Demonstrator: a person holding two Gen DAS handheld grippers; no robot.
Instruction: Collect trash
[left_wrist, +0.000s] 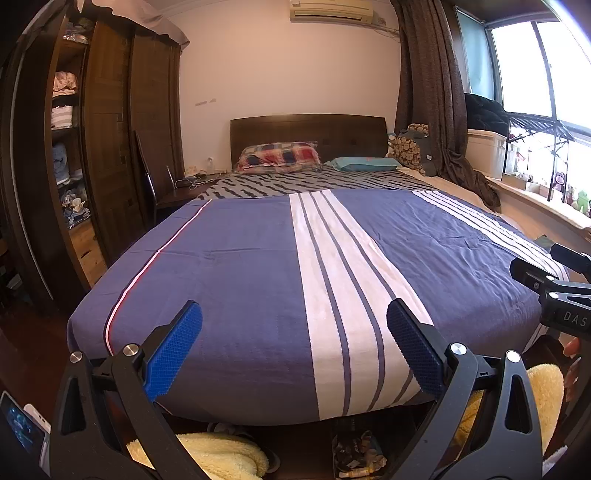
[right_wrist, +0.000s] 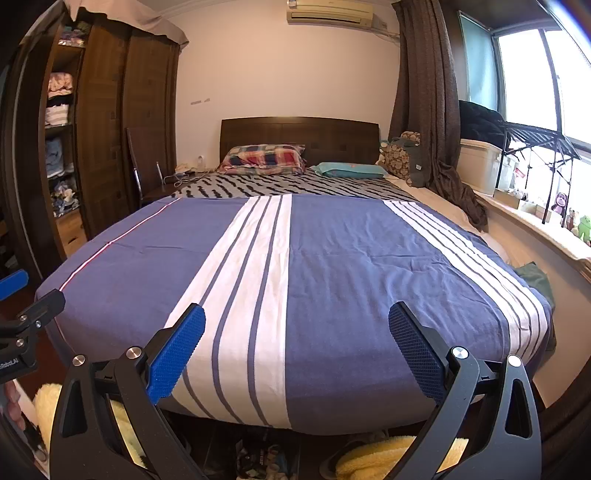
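My left gripper (left_wrist: 294, 321) is open and empty, held above the foot of a bed with a blue and white striped cover (left_wrist: 240, 266). My right gripper (right_wrist: 297, 321) is open and empty too, beside it over the same cover (right_wrist: 351, 266). A dark box of crumpled wrappers and small trash (left_wrist: 356, 456) sits on the floor below the bed's foot; it also shows in the right wrist view (right_wrist: 262, 461). The right gripper's body (left_wrist: 557, 291) shows at the right edge of the left view.
A yellow fluffy towel (left_wrist: 221, 458) lies on the floor by the trash. A dark wardrobe (left_wrist: 107, 140) stands left. Pillows (left_wrist: 279, 157) lie at the headboard. A windowsill with toys (right_wrist: 580, 225) and a curtain (right_wrist: 424, 92) are on the right.
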